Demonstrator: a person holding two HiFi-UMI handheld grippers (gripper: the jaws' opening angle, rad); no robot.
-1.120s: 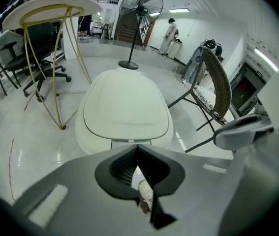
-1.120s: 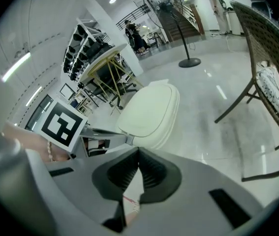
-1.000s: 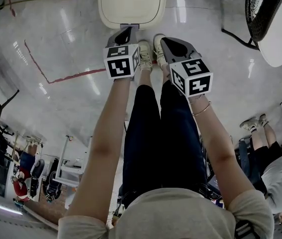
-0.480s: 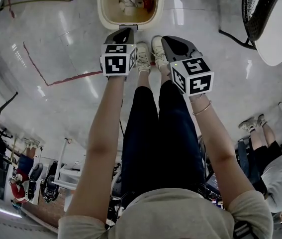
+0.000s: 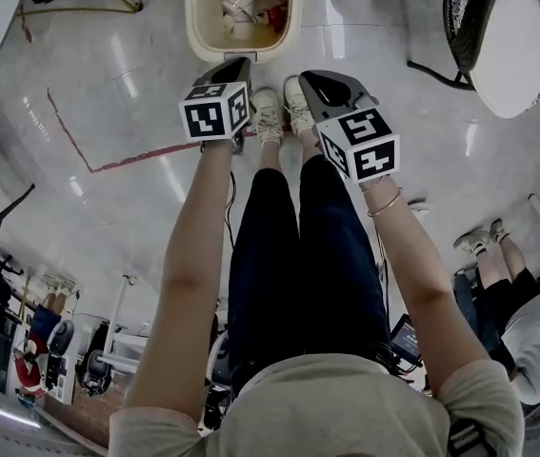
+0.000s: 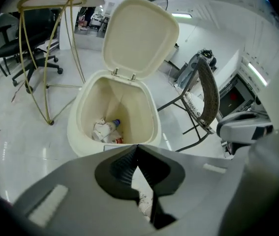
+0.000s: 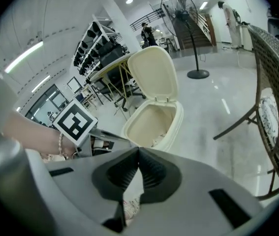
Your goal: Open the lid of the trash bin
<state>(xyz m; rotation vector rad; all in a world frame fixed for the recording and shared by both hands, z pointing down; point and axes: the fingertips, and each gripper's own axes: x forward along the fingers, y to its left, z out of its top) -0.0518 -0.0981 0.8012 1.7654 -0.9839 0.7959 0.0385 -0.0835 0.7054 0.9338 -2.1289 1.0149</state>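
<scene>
lid [image 6: 139, 38] stands upright over trash bin [image 6: 75, 127], upper centre; it may drop shut if nudged. fingers of left gripper [image 6: 138, 151] and right gripper [image 7: 139, 154] clenched, empty

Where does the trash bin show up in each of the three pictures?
Head view: the bin is at top centre, seen from above, open.
Left gripper view: the bin is at centre, with its lid raised behind it.
Right gripper view: the bin is at centre, lid up.
Shared landmark: the woven-back chair, on the bin's right in every view.
</scene>
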